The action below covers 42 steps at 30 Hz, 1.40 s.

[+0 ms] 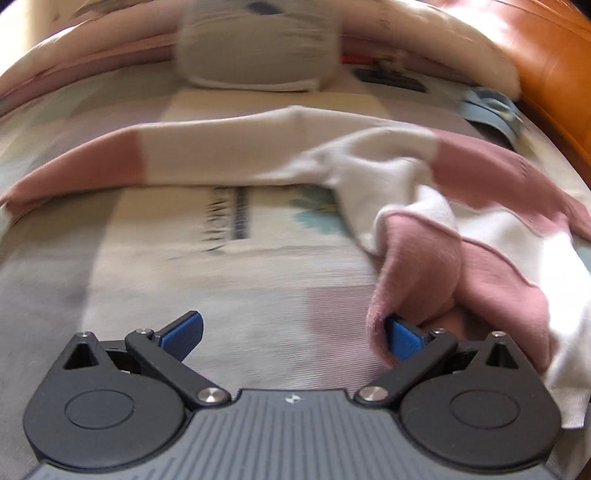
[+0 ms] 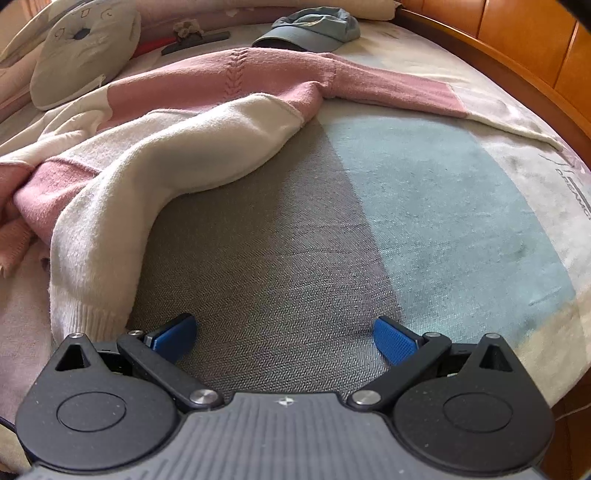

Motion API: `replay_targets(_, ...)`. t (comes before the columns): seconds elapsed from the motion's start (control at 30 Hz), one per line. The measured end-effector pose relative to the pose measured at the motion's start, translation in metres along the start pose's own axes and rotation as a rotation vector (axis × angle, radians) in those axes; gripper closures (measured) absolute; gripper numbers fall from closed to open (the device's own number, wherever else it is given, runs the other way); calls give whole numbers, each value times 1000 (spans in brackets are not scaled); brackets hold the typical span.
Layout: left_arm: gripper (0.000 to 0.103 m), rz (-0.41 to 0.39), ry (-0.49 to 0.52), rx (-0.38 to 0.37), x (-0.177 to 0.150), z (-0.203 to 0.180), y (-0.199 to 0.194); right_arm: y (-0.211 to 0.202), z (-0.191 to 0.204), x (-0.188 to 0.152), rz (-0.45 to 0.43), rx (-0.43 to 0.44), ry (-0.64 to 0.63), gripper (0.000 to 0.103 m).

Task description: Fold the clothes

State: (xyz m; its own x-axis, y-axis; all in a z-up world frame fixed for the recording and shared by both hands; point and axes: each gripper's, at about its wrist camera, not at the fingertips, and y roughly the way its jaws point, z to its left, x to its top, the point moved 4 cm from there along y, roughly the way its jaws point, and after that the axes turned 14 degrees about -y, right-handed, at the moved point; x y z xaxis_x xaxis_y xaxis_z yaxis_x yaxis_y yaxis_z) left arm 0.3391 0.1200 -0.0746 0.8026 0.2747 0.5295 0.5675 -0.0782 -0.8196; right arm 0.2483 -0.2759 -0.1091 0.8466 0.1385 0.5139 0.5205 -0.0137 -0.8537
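Note:
A pink and white knit sweater (image 1: 461, 206) lies rumpled on the bed, one sleeve stretched out to the left. My left gripper (image 1: 293, 338) is open, and a pink fold of the sweater drapes over its right fingertip (image 1: 404, 338). The view is motion-blurred. In the right wrist view the same sweater (image 2: 192, 125) sprawls across the upper left, its white sleeve and ribbed cuff (image 2: 88, 314) reaching down beside my left finger. My right gripper (image 2: 286, 338) is open over bare bedsheet, holding nothing.
The bedsheet (image 2: 424, 206) has grey, teal and cream patches. A grey pillow (image 2: 81, 51) lies at the far left, a blue cap (image 2: 314, 29) at the back, and a dark tool (image 2: 195, 40) beside it. An orange wooden bed frame (image 2: 517, 48) curves along the right.

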Motion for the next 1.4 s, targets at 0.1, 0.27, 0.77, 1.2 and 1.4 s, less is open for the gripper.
replay_targets(0.1, 3, -7, -6, -49, -5, -5, -9, 2, -1, 3, 9, 17, -21, 0)
replay_targets(0.27, 3, -13, 16, -166, -17, -33, -16, 4, -3, 5, 10, 53, -70, 0)
replay_targets(0.77, 3, -16, 8, -145, -29, -66, -20, -19, 22, 30, -138, 460, -111, 0)
replay_targets(1.2, 2, -76, 263, -196, -3, -133, -67, -15, 19, 24, -169, 498, -37, 0)
replay_targets(1.4, 1, -18, 525, -256, -36, -219, -55, -27, -22, 12, -208, 359, -14, 0)
